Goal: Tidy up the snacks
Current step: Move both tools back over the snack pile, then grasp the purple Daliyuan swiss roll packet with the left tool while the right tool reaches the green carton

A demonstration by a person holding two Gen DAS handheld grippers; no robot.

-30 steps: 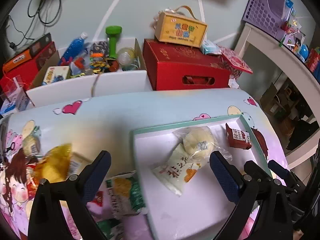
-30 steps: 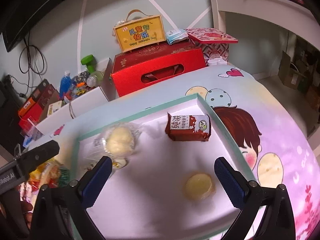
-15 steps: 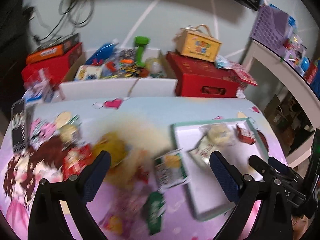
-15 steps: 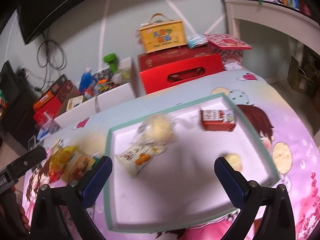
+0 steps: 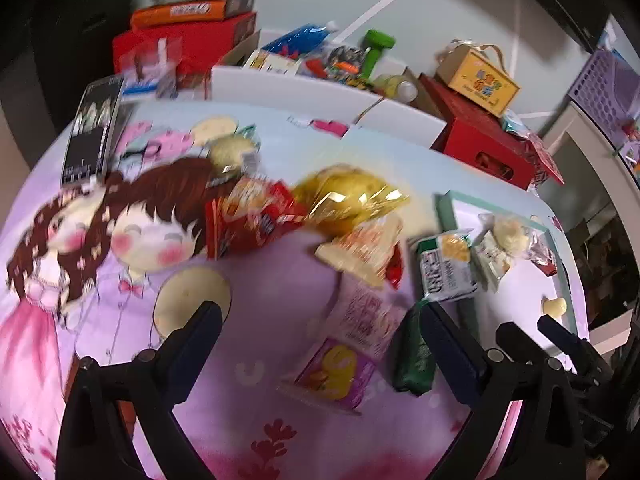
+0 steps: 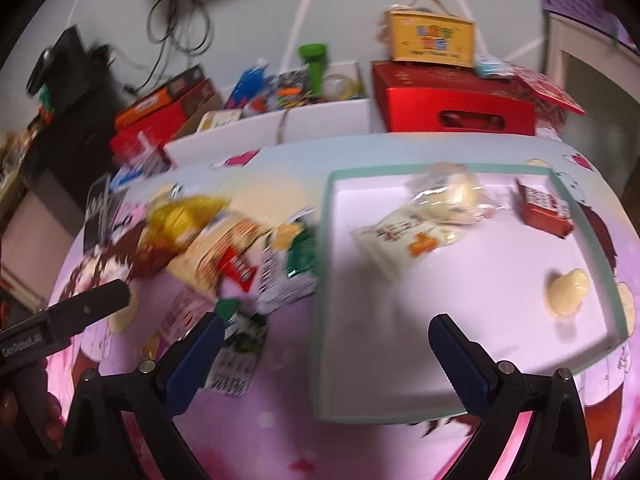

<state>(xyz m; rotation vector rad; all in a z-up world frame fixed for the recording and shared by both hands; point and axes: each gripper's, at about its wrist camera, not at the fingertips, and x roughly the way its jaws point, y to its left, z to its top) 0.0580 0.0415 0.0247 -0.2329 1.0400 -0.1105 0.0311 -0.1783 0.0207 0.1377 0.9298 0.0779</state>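
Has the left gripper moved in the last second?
Yes. The left gripper swung left, off the tray and over the loose snack pile; the tray now sits at the view's right.

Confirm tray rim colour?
Pale green rim on the tray, white inside; clearest in the right wrist view.

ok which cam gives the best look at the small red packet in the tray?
Right wrist. The red packet sits large and unobstructed by the tray's far right rim, white label visible. In the left wrist view it is a small blurred sliver at the frame's right side.
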